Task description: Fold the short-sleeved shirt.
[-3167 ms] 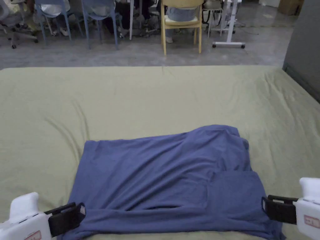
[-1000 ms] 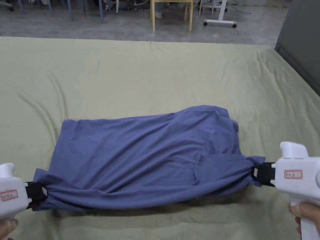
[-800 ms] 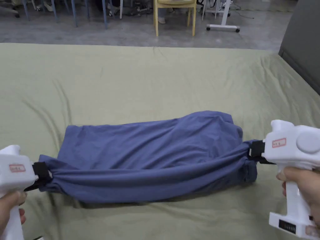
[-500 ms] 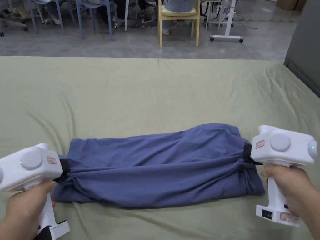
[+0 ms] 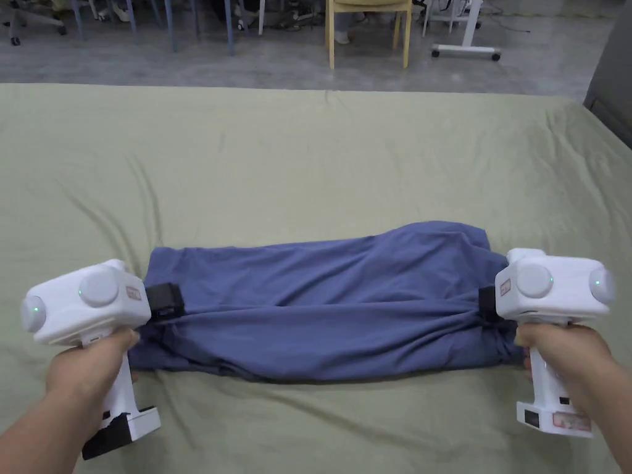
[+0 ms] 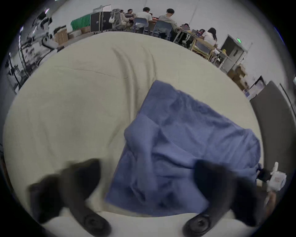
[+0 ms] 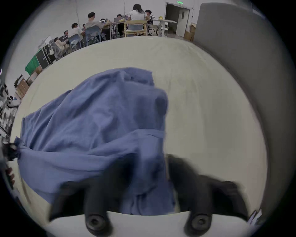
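Labels too small to read; blue shirt (image 5: 321,308) on green sheet (image 5: 308,160), left gripper (image 5: 165,301) jaws apart, right gripper (image 5: 487,305) pinching shirt, chairs (image 5: 369,24) behind.

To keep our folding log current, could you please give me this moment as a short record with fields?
Surface: green sheet, creased
Garment: blue shirt, folded into a long band lying left to right
Left gripper: jaws wide apart, the shirt's left end between them, not pinched
Right gripper: jaws appear shut on the shirt's bunched right end
Hands: one on each gripper handle
Background: yellow chair, people seated beyond the sheet
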Demonstrator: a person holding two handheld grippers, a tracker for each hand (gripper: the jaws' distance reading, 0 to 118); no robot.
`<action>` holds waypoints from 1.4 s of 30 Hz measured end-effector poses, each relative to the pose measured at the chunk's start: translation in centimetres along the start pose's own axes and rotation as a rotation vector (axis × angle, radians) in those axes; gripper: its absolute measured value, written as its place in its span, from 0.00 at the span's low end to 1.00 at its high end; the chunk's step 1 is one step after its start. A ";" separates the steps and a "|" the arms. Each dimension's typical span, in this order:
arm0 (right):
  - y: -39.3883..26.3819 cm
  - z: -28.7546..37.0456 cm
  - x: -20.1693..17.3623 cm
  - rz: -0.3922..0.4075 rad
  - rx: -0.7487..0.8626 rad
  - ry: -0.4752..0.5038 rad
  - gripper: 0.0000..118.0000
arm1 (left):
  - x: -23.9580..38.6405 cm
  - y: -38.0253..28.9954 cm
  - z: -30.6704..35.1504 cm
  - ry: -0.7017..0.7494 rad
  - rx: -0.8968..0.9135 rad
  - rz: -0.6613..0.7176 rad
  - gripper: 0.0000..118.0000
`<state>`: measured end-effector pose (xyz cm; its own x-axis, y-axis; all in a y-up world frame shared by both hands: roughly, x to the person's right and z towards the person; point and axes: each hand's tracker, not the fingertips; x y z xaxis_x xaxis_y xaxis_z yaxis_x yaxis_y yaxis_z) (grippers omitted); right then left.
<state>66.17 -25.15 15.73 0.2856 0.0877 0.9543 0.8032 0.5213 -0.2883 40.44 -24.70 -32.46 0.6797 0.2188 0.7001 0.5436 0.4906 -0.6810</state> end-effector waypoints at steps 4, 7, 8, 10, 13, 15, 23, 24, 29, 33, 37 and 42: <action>0.2 5.2 1.4 -0.023 0.246 0.071 0.98 | 0.3 0.4 5.8 -0.075 0.254 -0.067 1.00; -1.5 8.9 2.2 -0.069 0.284 0.154 0.99 | 0.6 -2.3 8.8 -0.097 0.285 -0.109 1.00; -1.8 11.8 1.3 -0.063 0.291 0.191 0.99 | 0.4 -3.5 9.6 -0.105 0.285 -0.128 1.00; -4.0 13.9 0.9 -0.053 0.289 0.191 0.90 | 0.0 -6.5 10.8 -0.070 0.284 -0.141 1.00; -8.0 14.6 0.4 -0.012 0.305 0.186 0.03 | -0.8 -10.2 11.7 -0.064 0.268 -0.148 0.40; -10.8 15.1 0.0 -0.013 0.292 0.202 0.03 | -1.2 -12.0 11.4 -0.005 0.203 -0.182 0.00; -16.5 16.6 -2.2 0.060 0.257 0.289 0.03 | -2.8 -10.4 7.1 0.042 0.174 -0.248 1.00; -16.8 16.8 -2.3 0.065 0.254 0.297 0.03 | -3.0 -9.2 5.7 0.074 0.119 -0.264 1.00; -17.6 15.6 -1.6 0.080 0.218 0.303 0.03 | -1.9 -5.9 1.8 0.114 0.104 -0.297 1.00; -17.8 14.9 -0.6 0.062 0.191 0.285 0.03 | -0.9 -5.2 -1.4 0.183 0.092 -0.402 1.00; -17.6 14.2 0.3 0.062 0.166 0.251 0.03 | 0.0 -4.9 -1.4 0.147 0.106 -0.446 0.69; -16.2 12.4 1.8 0.074 0.131 0.230 0.03 | 3.0 -6.0 2.0 0.080 0.155 -0.499 0.01</action>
<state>47.20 -22.86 23.09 0.4646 -0.0574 0.8837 0.7052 0.6276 -0.3300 38.21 -25.32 -25.83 0.3956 -0.1359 0.9083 0.7356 0.6390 -0.2248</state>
